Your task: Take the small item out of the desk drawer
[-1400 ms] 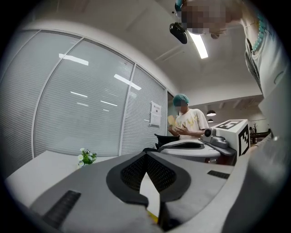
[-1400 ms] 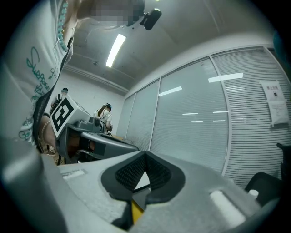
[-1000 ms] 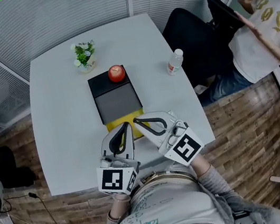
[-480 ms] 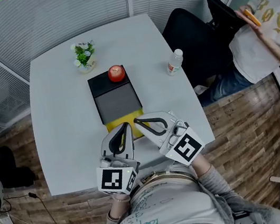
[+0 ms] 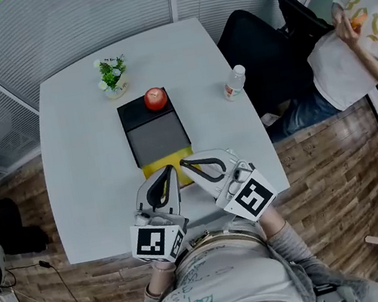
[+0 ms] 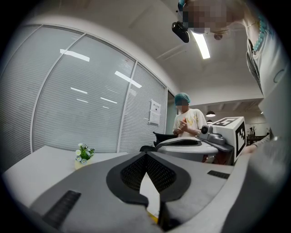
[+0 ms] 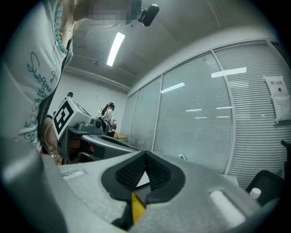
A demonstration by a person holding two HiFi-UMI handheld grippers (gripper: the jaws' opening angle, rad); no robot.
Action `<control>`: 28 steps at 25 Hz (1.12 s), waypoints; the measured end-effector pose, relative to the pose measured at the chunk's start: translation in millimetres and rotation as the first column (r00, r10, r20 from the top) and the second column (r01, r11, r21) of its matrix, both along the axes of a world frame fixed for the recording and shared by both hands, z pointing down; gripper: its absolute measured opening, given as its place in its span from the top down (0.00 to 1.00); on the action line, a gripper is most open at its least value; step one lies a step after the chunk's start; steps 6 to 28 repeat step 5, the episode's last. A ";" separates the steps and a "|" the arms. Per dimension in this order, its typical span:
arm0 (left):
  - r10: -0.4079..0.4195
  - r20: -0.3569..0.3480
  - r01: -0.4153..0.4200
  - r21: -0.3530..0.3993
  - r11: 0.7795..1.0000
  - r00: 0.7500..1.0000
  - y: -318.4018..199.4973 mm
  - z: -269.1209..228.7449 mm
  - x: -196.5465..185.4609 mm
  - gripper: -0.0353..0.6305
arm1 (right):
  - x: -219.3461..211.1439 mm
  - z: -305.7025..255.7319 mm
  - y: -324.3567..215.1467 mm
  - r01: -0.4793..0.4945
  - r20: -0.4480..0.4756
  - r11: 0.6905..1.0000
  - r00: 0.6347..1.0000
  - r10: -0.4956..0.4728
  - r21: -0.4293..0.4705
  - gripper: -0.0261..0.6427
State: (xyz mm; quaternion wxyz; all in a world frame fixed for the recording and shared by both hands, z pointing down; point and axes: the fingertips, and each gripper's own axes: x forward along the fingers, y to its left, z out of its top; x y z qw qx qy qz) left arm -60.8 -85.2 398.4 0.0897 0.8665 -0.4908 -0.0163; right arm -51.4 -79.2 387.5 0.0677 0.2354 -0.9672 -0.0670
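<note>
A black desk drawer unit [image 5: 156, 136] lies in the middle of the white table [image 5: 83, 165]. Its yellow drawer [image 5: 163, 164] shows at the near end. A red apple [image 5: 155, 99] sits on the unit's far end. My left gripper [image 5: 171, 168] is shut and empty, its tips at the drawer's near left edge. Beside it my right gripper [image 5: 183, 163] is shut too, with its tips over the drawer's near right part. Both gripper views show the closed left gripper [image 6: 146, 154] and right gripper [image 7: 145, 154] with a yellow sliver below. No small item shows inside the drawer.
A small potted plant [image 5: 111, 73] stands at the table's far side and a plastic bottle [image 5: 235, 82] at its right. A black chair [image 5: 267, 60] and a seated person [image 5: 357, 37] are right of the table. The near table edge lies under my grippers.
Both grippers stay where they were. Only the seated person at the right has shifted their hands.
</note>
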 end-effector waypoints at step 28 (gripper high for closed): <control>0.001 0.001 -0.001 0.005 1.000 1.000 3.5 1.6 0.7 0.95 | 2.0 -0.4 3.3 0.009 -0.004 1.000 1.000 -0.009 0.006 0.96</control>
